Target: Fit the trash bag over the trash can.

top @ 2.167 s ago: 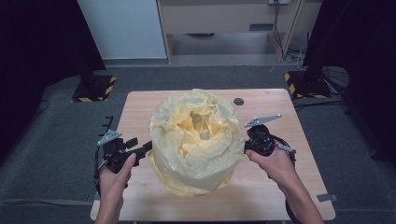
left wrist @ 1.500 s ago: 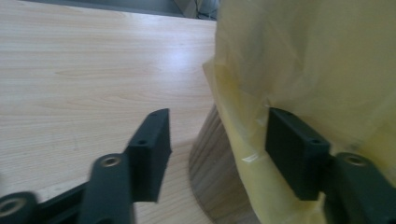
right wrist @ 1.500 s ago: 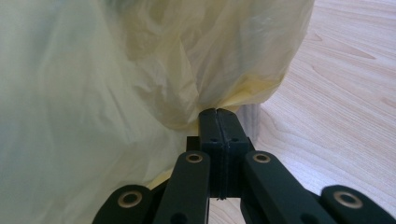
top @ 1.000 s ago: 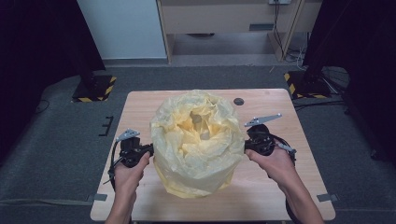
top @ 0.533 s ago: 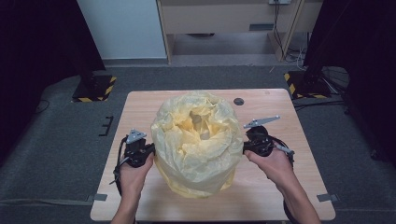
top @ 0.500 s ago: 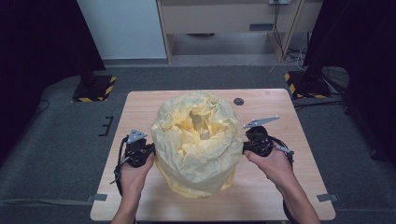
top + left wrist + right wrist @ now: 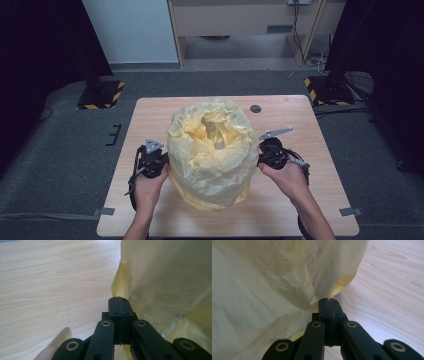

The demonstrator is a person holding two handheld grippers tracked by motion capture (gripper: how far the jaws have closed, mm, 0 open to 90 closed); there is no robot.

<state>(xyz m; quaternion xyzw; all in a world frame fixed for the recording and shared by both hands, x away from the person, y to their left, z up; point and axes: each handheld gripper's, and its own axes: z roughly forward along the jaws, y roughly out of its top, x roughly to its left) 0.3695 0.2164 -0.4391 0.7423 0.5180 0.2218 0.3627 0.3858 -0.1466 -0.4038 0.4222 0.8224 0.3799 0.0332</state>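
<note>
Both grippers flank the yellow bag (image 7: 210, 150) mid-table (image 7: 150, 110): the left gripper (image 7: 117, 300) pressed together, apparently on its edge, the right gripper (image 7: 328, 301) likewise, probably steadying it upright. A black disc (image 7: 256, 108) lies beyond the bag.

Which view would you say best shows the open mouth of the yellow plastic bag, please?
The high view: it looks down into the yellow plastic bag and its crumpled open rim. The left gripper view and right gripper view show just stretches of its side wall beside shut jaws.
</note>
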